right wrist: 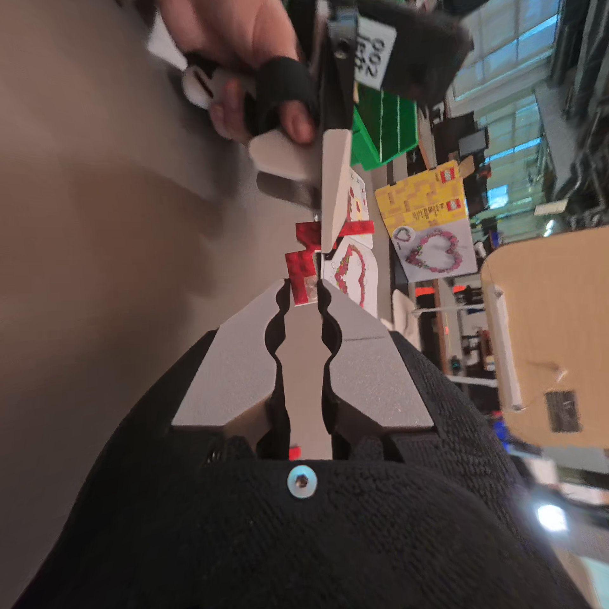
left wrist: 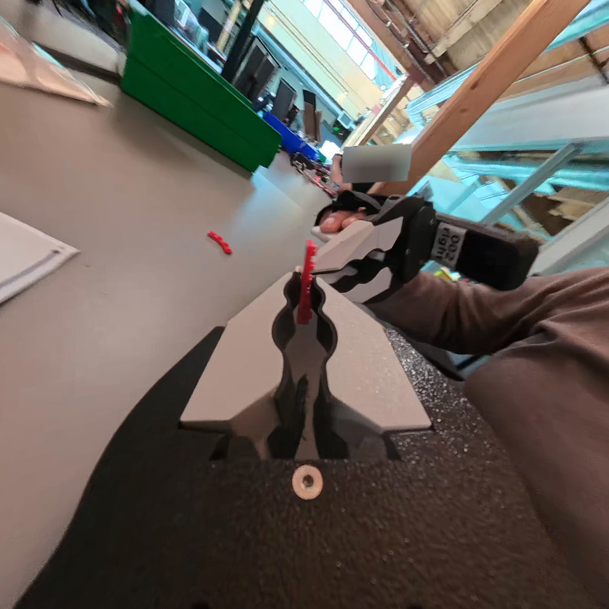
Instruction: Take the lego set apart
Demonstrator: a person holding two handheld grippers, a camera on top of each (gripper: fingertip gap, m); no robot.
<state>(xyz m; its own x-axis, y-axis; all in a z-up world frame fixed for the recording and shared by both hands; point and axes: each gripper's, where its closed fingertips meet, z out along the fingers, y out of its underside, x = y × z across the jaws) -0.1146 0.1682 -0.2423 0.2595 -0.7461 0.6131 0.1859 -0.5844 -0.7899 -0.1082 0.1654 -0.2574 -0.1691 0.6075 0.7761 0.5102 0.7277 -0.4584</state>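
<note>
A red lego assembly of flat plates [left wrist: 306, 286] is held in the air between both grippers. My left gripper [left wrist: 304, 280] is shut on its near end, seen edge-on. My right gripper [right wrist: 304, 286] is shut on the stepped red plates [right wrist: 298, 273] at their lower end. The right gripper shows in the left wrist view [left wrist: 349, 250], coming in from the right and pinching the upper part. The left gripper shows in the right wrist view [right wrist: 333, 194], clamped on the far end. A loose curved red piece [left wrist: 220, 243] lies on the grey table [left wrist: 115, 204].
A green bin [left wrist: 197, 95] stands at the table's far side. A yellow and white lego box [right wrist: 428, 220] and a white instruction sheet with a heart picture [right wrist: 354, 273] lie on the table beyond the grippers. A cardboard box [right wrist: 553, 329] is at the right.
</note>
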